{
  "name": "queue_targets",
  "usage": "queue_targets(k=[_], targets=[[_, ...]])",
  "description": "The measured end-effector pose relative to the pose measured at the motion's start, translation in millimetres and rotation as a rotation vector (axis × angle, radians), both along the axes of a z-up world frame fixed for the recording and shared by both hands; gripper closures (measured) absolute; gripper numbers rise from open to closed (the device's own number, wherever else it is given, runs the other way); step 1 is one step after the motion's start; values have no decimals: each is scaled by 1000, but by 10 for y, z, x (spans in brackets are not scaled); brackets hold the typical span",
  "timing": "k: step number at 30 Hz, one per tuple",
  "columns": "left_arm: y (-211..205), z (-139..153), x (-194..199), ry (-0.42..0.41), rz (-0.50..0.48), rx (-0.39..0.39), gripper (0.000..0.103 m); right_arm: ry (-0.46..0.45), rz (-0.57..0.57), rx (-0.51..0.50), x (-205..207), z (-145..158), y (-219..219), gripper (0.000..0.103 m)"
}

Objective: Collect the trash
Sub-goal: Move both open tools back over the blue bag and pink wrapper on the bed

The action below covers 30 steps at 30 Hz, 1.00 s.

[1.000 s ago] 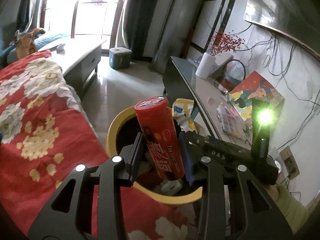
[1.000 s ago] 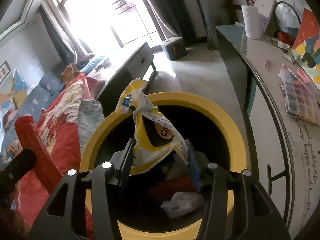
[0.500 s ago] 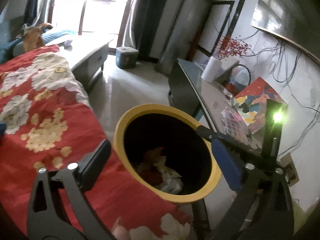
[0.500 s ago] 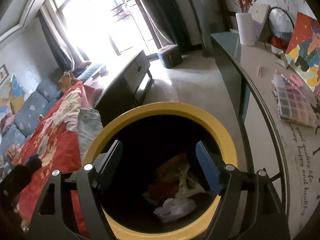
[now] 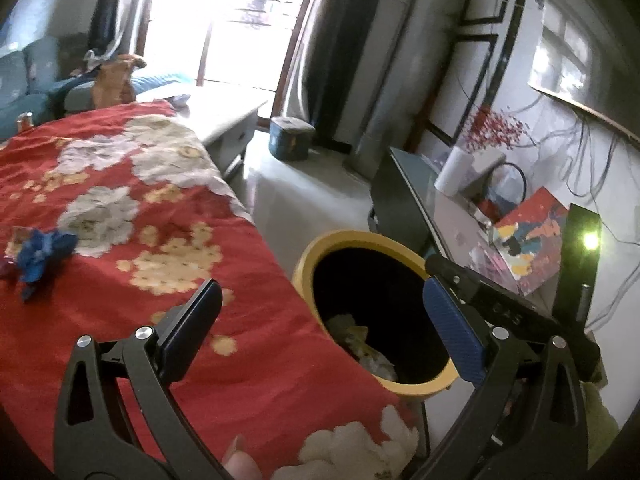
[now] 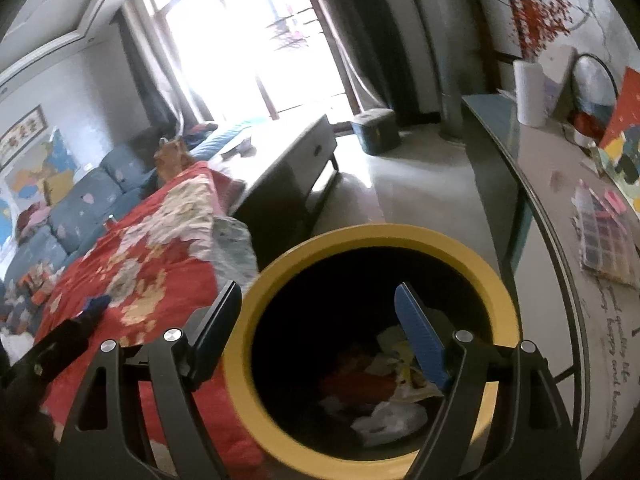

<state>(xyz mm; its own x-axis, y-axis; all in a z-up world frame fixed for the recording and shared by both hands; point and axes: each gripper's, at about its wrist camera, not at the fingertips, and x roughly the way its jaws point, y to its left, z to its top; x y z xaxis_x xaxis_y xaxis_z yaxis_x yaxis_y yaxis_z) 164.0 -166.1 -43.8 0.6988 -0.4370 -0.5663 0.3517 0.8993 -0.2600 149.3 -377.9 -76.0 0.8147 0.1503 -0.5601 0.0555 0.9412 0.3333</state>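
My yellow-rimmed trash bin (image 6: 248,380), black inside, sits at six o'clock beside the red floral blanket (image 5: 120,208), holding crumpled wrappers (image 6: 388,396). My left gripper (image 5: 324,320) and right gripper (image 6: 320,320) both gape wide, empty.

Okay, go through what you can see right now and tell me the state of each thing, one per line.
Left gripper: open, holding nothing.
Right gripper: open, holding nothing, over the bin.
Yellow trash bin: uncovered, trash at the bottom.
Blue crumpled scrap: lying on the red floral blanket, not collected.
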Motion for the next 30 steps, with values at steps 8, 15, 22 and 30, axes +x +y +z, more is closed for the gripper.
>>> queue_targets(k=[8,15,22,30], targets=[[304,112,-93,-46,81,-1,11,-32,70,-20,-17,160,294,26],[625,169,-154,-68,153,-5,11,-45,142,-43,-30,238,611,26],[981,173,-179,-81,243,-1,11,-44,225,-64,-22,262,974,26],[1570,137,-165,-62,377,-30,11,-27,375,-76,91,259,1585,26]])
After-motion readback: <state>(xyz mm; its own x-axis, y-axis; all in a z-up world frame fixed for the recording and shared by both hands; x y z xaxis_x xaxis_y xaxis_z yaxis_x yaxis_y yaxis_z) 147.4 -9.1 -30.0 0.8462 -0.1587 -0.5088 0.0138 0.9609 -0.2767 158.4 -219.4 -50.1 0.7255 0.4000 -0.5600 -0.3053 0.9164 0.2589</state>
